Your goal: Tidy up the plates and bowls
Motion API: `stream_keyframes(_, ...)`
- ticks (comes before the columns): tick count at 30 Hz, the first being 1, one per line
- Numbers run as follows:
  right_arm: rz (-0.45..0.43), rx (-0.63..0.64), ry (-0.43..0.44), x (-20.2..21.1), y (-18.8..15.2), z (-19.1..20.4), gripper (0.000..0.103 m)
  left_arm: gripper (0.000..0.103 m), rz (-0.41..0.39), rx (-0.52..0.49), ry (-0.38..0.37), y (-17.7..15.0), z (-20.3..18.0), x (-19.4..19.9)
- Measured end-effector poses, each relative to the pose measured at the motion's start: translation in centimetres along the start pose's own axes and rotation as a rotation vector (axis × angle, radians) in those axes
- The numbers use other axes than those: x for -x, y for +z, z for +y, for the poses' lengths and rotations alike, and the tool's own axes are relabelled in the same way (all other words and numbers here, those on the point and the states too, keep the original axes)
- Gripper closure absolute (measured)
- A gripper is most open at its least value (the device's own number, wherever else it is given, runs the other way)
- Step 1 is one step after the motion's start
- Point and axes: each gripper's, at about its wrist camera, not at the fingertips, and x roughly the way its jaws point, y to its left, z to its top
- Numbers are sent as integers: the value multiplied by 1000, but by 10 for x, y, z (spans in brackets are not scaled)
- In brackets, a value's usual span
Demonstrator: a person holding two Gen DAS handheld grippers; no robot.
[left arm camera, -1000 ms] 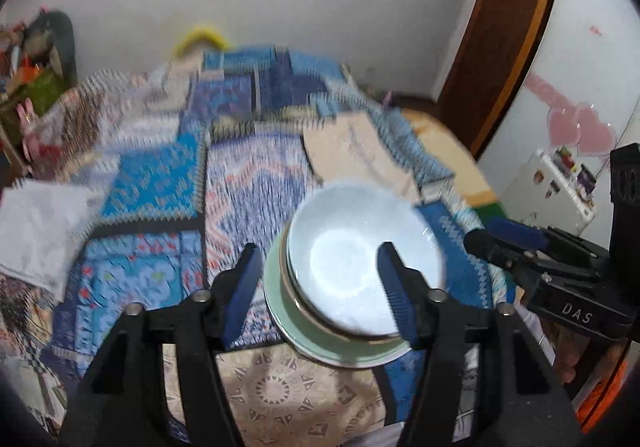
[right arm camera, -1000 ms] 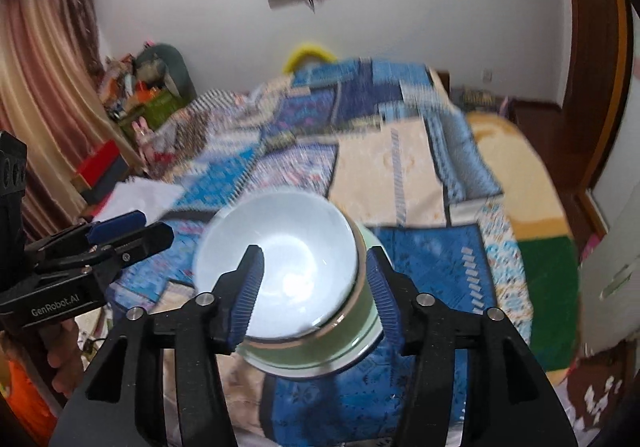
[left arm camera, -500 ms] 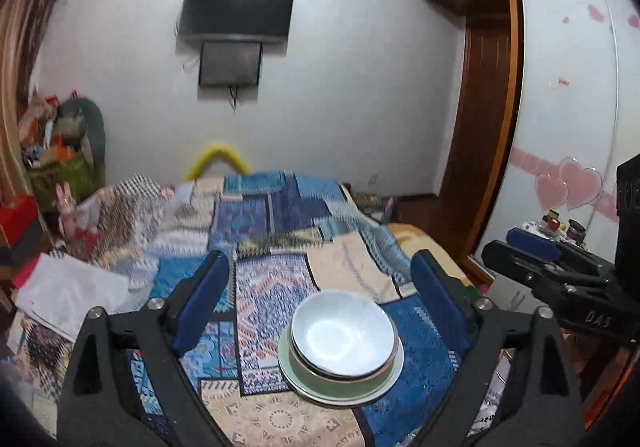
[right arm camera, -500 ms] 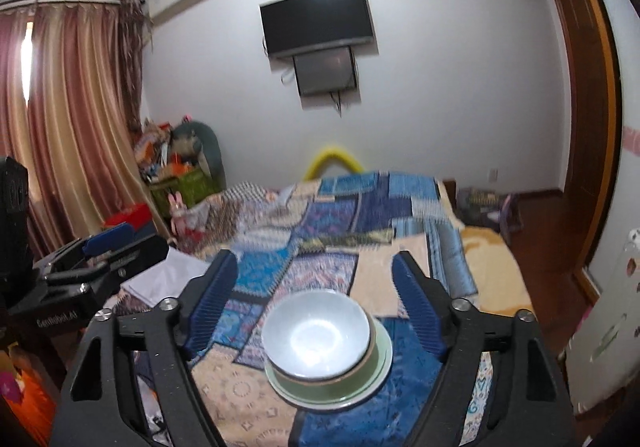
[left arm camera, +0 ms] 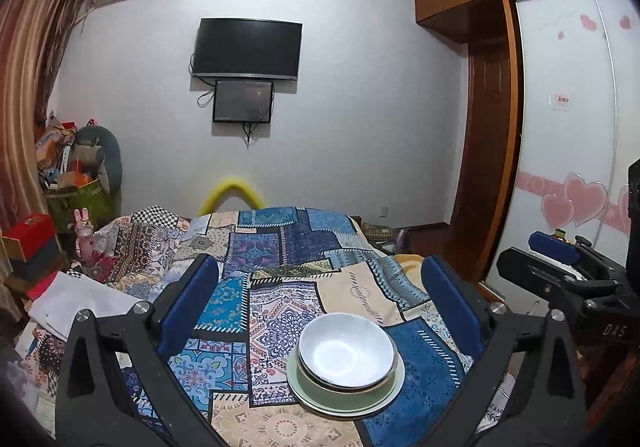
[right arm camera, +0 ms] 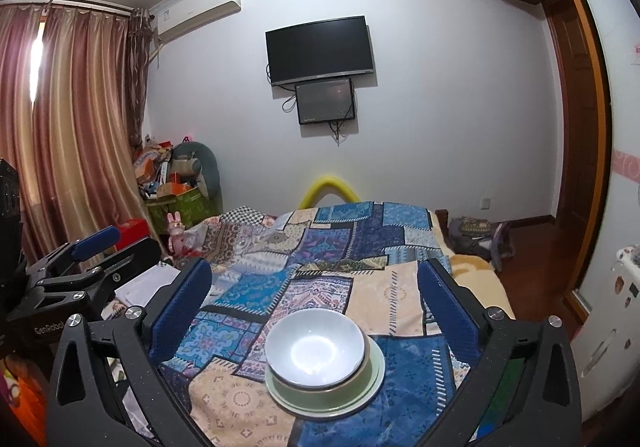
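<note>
A: Where's the crockery?

B: Lower centre of both views: a white round bowl [left arm camera: 346, 350] nested in a stack on a pale green plate [left arm camera: 344, 397], resting on the patchwork blue bedspread [left arm camera: 280, 247].

A: And the grippers?

B: The left gripper [left arm camera: 318, 305] and right gripper [right arm camera: 314, 301] are both opening wide, holding nothing.

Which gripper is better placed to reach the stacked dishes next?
Right, marginally: the white bowl on its green plate sits centred between the right gripper fingers, but off toward the left gripper right finger. Both jaws are opening, empty.
</note>
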Motion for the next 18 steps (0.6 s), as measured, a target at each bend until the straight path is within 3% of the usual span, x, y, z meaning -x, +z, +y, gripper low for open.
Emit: stream_keyframes(18,-10,4,-7,9,-3,0,0,0,-5,-10,6,-3,-2,-3)
